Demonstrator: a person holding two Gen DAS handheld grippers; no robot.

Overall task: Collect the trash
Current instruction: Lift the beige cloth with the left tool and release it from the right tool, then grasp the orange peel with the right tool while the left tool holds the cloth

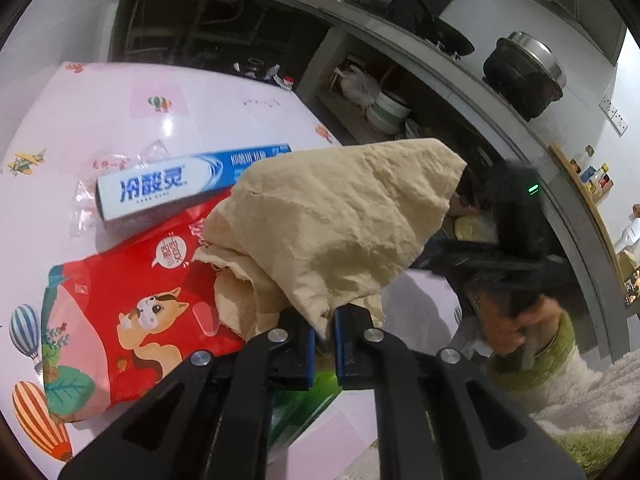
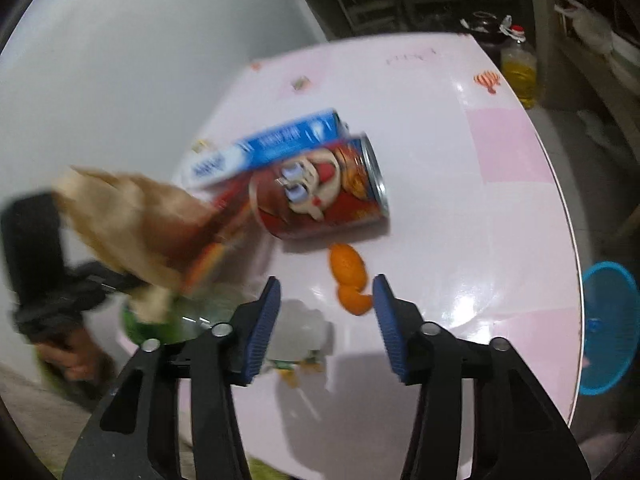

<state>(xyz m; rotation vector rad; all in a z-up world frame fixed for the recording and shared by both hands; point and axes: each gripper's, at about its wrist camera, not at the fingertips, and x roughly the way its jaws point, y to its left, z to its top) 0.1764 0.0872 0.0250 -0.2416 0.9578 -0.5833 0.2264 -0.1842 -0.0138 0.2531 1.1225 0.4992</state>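
My left gripper [image 1: 325,320] is shut on a crumpled tan paper [image 1: 332,220], held up above the pink table [image 1: 120,120]. Beneath it lie a red snack bag [image 1: 132,312], a blue-and-white toothpaste box [image 1: 180,184] and a clear plastic wrapper [image 1: 152,152]. In the right wrist view my right gripper [image 2: 326,300] stands open just above the table, nothing between its fingers. Orange peel pieces [image 2: 347,266] lie just ahead of its tips. A red can [image 2: 324,192] lies on its side beyond them, against the toothpaste box [image 2: 264,148]. The tan paper [image 2: 132,216] is blurred at the left.
A white crumpled scrap [image 2: 298,328] lies under the right gripper's left finger, and a green object [image 2: 152,324] sits at the table's near edge. A blue basket [image 2: 612,328] stands on the floor right of the table. An oil bottle [image 2: 518,76] and kitchen shelves [image 1: 384,100] lie behind.
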